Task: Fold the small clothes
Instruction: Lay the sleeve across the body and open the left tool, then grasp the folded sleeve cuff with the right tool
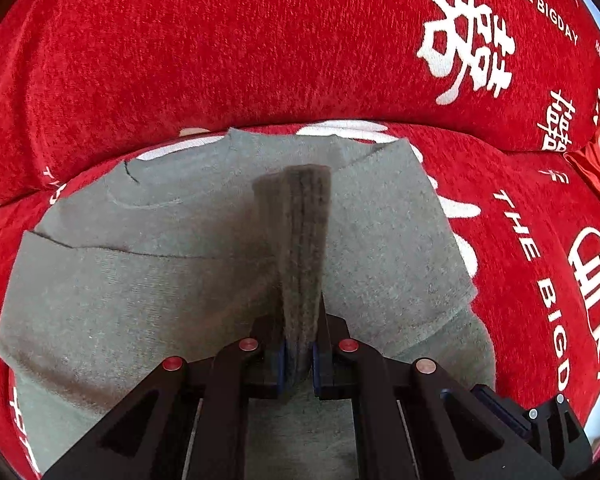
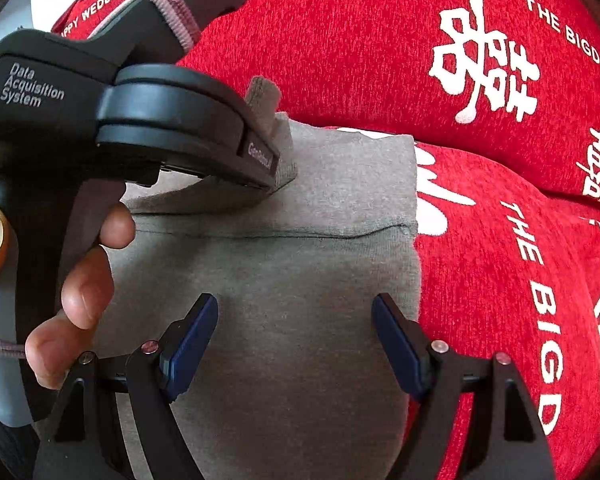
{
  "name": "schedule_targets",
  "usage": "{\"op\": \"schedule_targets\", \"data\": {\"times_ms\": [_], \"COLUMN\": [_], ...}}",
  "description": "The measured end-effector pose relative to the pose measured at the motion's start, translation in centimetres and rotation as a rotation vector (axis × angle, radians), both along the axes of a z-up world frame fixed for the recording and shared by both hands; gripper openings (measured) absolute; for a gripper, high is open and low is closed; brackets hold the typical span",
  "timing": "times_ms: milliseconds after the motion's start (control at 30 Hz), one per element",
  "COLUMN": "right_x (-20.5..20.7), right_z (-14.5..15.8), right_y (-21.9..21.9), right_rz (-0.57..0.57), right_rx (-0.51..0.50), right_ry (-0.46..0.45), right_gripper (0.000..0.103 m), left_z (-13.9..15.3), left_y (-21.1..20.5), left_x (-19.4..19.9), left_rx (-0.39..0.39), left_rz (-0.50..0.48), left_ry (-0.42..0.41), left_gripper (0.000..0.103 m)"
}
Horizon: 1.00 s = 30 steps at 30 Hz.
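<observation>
A grey knit garment [image 1: 148,280] lies spread flat on a red sofa cover [image 1: 180,40], its far edge reaching almost to where the seat meets the back cushion. The left gripper [image 1: 299,356] has its jaws pinched tight on a bunched strip of that same grey cloth, which stands up from between the blue pads as a narrow, thick fold and looks darker and blurred so close to the lens. In the right wrist view the left gripper [image 2: 266,178] comes in from the upper left, its tip low over the top part of the garment [image 2: 300,280] with a flap of grey lifted against it; a hand [image 2: 80,280] wraps its grey handle, and a pink-edged sleeve cuff [image 2: 176,12] shows above.

The right gripper [image 2: 296,336] hangs over the middle of the garment with its jaws spread wide and nothing between them (the blue pads [image 2: 192,340] stand well apart, grey cloth showing in the gap).

There is plenty to read. The gripper housing says "Data Acquisition System" in pale letters, and a small plate near its tip carries a brand name too blurred to make out. The sofa cover is printed in white with "THE BIGDAY", "HAPPY WEDDING" partly cut off, and large double-happiness characters [image 2: 484,60] across both the back cushion and the seat.
</observation>
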State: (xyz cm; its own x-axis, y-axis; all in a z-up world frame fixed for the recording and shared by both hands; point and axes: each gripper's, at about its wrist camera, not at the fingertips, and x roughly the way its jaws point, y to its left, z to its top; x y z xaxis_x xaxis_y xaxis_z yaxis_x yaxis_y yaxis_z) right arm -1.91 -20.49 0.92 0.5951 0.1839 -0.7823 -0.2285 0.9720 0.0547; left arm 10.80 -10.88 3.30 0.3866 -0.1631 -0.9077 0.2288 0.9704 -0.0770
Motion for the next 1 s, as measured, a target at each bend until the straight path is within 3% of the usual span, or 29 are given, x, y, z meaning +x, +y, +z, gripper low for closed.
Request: {"op": "schedule_targets", "data": {"times_ms": [133, 167, 200, 233, 267, 300, 567, 833, 1000], "right_x": [0.0, 0.0, 0.0, 0.0, 0.1, 0.0, -0.1, 0.2, 2.9], "right_z": [-0.2, -0.2, -0.2, -0.2, -0.2, -0.2, -0.4, -2.5, -1.6], "right_y": [-0.3, -0.3, -0.4, -0.4, -0.5, -0.5, -0.6, -1.4, -0.1], "right_rz": [-0.005, -0.006, -0.007, -0.007, -0.007, -0.007, -0.006, -0.031, 0.007], "right_rx": [0.003, 0.002, 0.001, 0.001, 0.002, 0.001, 0.018, 0.217, 0.301], "right_ry": [0.007, 0.008, 0.008, 0.009, 0.009, 0.009, 0.004, -0.006, 0.013], "right_gripper": [0.082, 0.082, 0.082, 0.082, 0.082, 0.082, 0.082, 0.082, 0.082], "left_z": [-0.7, -0.8, -0.8, -0.8, -0.7, -0.6, 0.0, 0.8, 0.5], "left_y": [0.3, 0.5, 0.7, 1.0, 1.2, 1.4, 2.9, 7.1, 9.0], "left_x": [0.4, 0.4, 0.5, 0.5, 0.5, 0.5, -0.1, -0.9, -1.3], "left_rx": [-0.04, -0.048, -0.073, -0.109, -0.132, -0.134, -0.168, -0.212, -0.208], "left_rz": [-0.006, -0.005, -0.008, -0.012, -0.008, -0.002, -0.045, -0.026, -0.017], "left_ry": [0.046, 0.051, 0.057, 0.064, 0.065, 0.06, 0.041, 0.014, 0.012], "left_gripper": [0.01, 0.021, 0.042, 0.056, 0.081, 0.088, 0.088, 0.087, 0.087]}}
